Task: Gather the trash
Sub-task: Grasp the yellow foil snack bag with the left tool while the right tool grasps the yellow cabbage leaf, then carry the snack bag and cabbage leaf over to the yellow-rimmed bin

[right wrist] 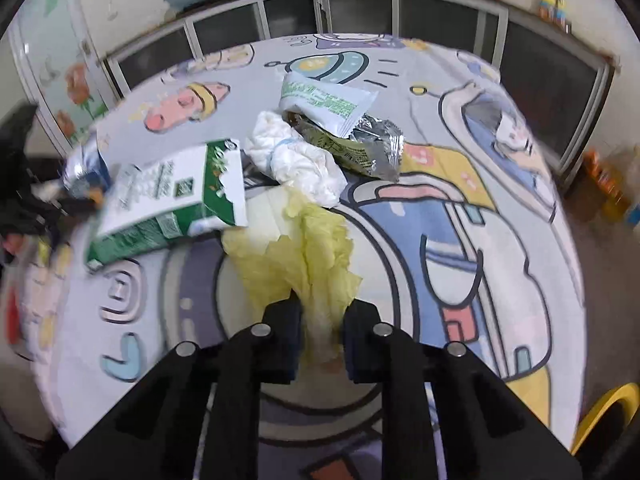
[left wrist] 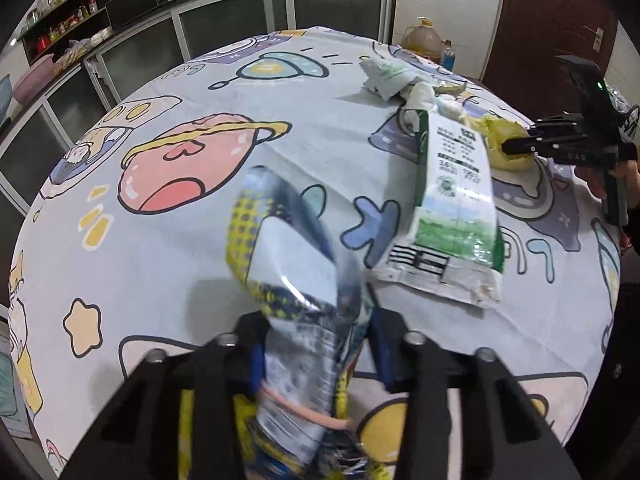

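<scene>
My left gripper point(left wrist: 316, 332) is shut on a crumpled silver, blue and yellow snack bag point(left wrist: 288, 248) and holds it above the table; the bag also shows in the right wrist view point(right wrist: 82, 170). My right gripper point(right wrist: 320, 320) is shut on a yellow leaf of cabbage point(right wrist: 304, 256), which also shows in the left wrist view point(left wrist: 504, 140). A green and white carton point(left wrist: 452, 204) lies flat between the grippers point(right wrist: 176, 196). Behind it lie a white crumpled tissue point(right wrist: 296, 156), a foil wrapper point(right wrist: 360, 148) and a white and green packet point(right wrist: 324, 100).
The round table wears a cartoon space tablecloth point(left wrist: 192, 184). Cabinets point(left wrist: 240, 20) with glass doors line the wall behind. An oil jug point(left wrist: 424, 36) and a bottle stand on the floor beyond the table. A yellow rim point(right wrist: 608, 412) shows at the lower right.
</scene>
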The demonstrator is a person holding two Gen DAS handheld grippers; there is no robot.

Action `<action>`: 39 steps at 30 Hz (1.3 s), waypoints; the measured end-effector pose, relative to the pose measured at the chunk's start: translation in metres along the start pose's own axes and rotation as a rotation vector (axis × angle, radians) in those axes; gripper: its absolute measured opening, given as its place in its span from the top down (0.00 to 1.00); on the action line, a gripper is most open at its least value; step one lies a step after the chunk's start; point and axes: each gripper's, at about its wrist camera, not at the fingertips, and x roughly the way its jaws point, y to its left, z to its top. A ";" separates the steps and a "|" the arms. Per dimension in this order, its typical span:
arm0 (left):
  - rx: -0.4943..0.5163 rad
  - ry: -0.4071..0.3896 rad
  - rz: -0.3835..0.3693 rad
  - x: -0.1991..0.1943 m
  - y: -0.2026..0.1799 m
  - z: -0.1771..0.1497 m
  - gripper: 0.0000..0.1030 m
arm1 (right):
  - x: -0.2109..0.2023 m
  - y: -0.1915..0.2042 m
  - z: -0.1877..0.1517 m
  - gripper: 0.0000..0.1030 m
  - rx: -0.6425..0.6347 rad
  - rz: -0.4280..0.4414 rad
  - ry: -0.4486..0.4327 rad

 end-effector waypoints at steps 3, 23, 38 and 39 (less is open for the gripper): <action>-0.013 -0.021 0.016 -0.012 -0.001 -0.005 0.66 | -0.014 -0.006 -0.004 0.85 0.035 0.032 -0.010; -0.092 -0.214 0.051 -0.107 -0.029 -0.035 0.66 | -0.151 -0.017 -0.027 0.85 0.074 0.019 -0.261; -0.041 -0.256 0.042 -0.129 -0.071 -0.028 0.66 | -0.174 -0.040 -0.058 0.85 0.122 -0.010 -0.280; -0.038 -0.256 0.041 -0.130 -0.073 -0.027 0.66 | -0.176 -0.041 -0.061 0.85 0.124 -0.012 -0.281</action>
